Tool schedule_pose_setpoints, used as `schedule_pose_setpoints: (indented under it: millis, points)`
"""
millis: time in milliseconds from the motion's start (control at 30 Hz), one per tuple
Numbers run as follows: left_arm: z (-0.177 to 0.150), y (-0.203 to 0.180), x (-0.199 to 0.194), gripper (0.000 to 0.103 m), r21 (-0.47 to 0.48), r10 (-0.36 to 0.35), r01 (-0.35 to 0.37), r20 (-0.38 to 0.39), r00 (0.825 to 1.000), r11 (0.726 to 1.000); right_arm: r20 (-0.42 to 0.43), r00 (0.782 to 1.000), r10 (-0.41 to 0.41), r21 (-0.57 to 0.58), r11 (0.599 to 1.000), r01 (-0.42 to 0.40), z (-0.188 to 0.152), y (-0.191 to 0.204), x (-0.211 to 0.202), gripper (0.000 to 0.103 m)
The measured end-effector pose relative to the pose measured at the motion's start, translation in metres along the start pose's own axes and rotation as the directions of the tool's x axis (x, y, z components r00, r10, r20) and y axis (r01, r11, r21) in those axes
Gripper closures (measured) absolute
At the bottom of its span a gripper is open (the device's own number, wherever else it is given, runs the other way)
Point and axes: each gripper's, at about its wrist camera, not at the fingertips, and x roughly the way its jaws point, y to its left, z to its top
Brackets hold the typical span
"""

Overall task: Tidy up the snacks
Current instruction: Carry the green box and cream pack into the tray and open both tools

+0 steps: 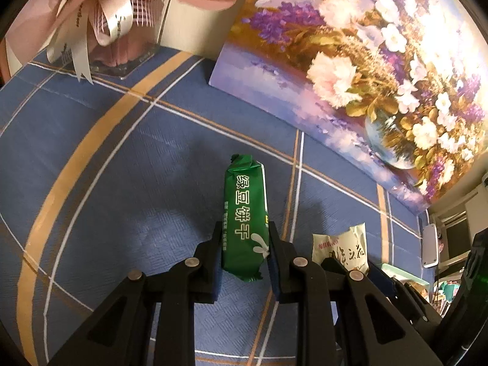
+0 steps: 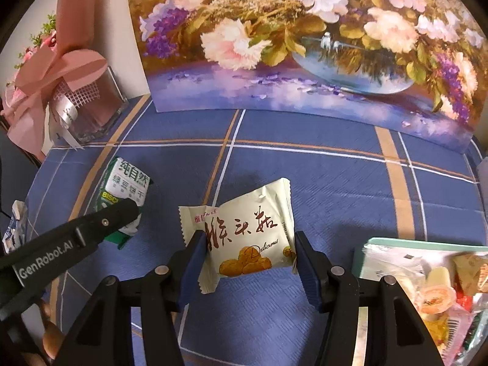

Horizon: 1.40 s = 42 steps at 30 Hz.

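Cream mushroom-biscuit packet (image 2: pixel 244 231) lies on the blue plaid tablecloth (image 2: pixel 335 183), left of the mint snack tray (image 2: pixel 366 256); my right gripper (image 2: pixel 247 262) straddles it, jaws not visibly pressing. Light, crinkly, crushable: pinch the edges. Further left, my left gripper (image 1: pixel 244 244) clamps the slippery green mung-bean biscuit pack (image 1: pixel 245 213) midway.

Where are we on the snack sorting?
Done: several snacks already lie in the tray. In hand: left gripper grips the green biscuit pack; right gripper brackets the cream pack. Left: both packs, plus a blue-white packet at the cloth's edge.
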Motion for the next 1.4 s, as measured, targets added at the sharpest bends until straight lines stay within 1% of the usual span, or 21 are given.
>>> schedule_pose_setpoints:
  millis: [67,200,367,533,667,933,1100,1400]
  points:
    - [0.002,-0.003,-0.01,0.077,0.001,-0.002,0.002,0.011,1.0,1.0,0.004,1.0,0.001,0.006,1.0,-0.001,0.002,0.0,-0.008,0.043]
    - [0.007,-0.009,-0.032,0.077,-0.004,-0.004,0.004,0.025,1.0,1.0,0.024,1.0,0.002,0.033,0.999,-0.003,0.008,-0.005,-0.036,0.043]
    - [0.01,-0.022,-0.073,0.077,-0.005,0.001,0.0,0.056,0.998,1.0,0.051,0.999,0.006,0.077,0.997,-0.01,0.013,-0.011,-0.075,0.043]
    - [0.005,-0.04,-0.109,0.077,0.002,-0.001,0.001,0.072,0.997,1.0,0.077,0.997,-0.001,0.098,0.995,-0.006,0.008,-0.011,-0.112,0.043]
    - [-0.005,-0.052,-0.133,0.077,0.023,0.011,-0.013,0.082,0.997,1.0,0.092,0.996,0.002,0.122,0.992,-0.013,0.001,-0.013,-0.135,0.043]
    - [-0.028,-0.069,-0.161,0.077,0.062,0.004,-0.009,0.078,0.997,0.998,0.137,0.991,-0.01,0.143,0.99,-0.01,-0.013,-0.016,-0.179,0.043]
    - [-0.044,-0.084,-0.172,0.077,0.086,-0.017,0.011,0.073,0.997,0.996,0.159,0.987,-0.019,0.155,0.988,-0.006,-0.024,-0.02,-0.2,0.043]
    - [-0.072,-0.108,-0.179,0.077,0.076,-0.062,0.057,0.063,0.996,0.996,0.148,0.988,-0.039,0.195,0.981,0.01,-0.047,-0.041,-0.213,0.042]
